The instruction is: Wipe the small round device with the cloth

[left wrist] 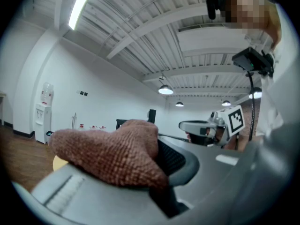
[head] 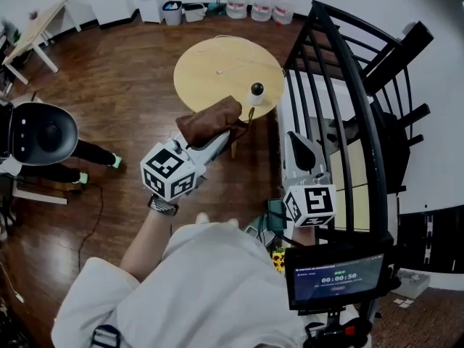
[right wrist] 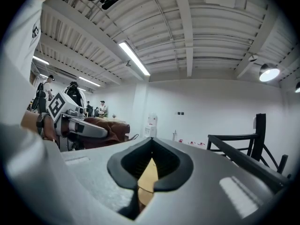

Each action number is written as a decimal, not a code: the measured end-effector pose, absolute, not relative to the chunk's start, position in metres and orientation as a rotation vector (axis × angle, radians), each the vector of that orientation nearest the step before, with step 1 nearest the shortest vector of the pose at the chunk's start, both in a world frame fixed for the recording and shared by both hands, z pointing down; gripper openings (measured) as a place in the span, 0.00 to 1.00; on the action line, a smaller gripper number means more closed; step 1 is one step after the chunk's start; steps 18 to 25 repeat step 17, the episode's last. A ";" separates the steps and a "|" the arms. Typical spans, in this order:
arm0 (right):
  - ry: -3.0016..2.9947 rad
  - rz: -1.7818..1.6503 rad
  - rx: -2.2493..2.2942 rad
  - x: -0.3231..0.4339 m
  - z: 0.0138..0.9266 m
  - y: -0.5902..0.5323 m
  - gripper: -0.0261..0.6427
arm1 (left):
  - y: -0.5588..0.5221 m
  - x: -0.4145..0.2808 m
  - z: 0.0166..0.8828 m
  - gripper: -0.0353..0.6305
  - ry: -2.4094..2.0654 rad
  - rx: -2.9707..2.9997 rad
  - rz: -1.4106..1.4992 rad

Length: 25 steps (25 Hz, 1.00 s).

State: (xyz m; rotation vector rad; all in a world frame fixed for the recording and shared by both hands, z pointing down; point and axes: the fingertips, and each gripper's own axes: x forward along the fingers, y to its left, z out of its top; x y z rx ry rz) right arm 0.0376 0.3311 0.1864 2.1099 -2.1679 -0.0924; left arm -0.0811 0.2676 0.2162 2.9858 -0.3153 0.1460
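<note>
The small round device, a black ball on a white base, stands near the right edge of the round wooden table. My left gripper is shut on a brown cloth, held at the table's near edge, left of and just short of the device. In the left gripper view the cloth is bunched over the left gripper and hides the device. My right gripper is shut with nothing in it, right of the table by the black rack. In the right gripper view the right gripper shows closed pads.
A black metal rack rises at the right, close to my right gripper. A white cable lies on the table. Large water bottles line the far wall. A black chair stands at the left on the wooden floor.
</note>
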 end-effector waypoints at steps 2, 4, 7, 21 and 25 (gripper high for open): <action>-2.167 -0.092 2.107 0.038 0.188 0.330 0.04 | 0.267 -0.079 0.217 0.11 -0.312 2.985 0.145; -2.168 -0.091 2.104 0.040 0.188 0.330 0.04 | 0.267 -0.077 0.216 0.11 -0.310 2.984 0.143; -2.166 -0.090 2.103 0.042 0.189 0.329 0.04 | 0.268 -0.074 0.216 0.11 -0.300 2.986 0.140; -2.166 -0.092 2.094 0.041 0.193 0.326 0.04 | 0.269 -0.072 0.217 0.11 -0.285 2.991 0.148; -2.166 -0.092 2.094 0.041 0.193 0.326 0.04 | 0.269 -0.072 0.217 0.11 -0.285 2.991 0.148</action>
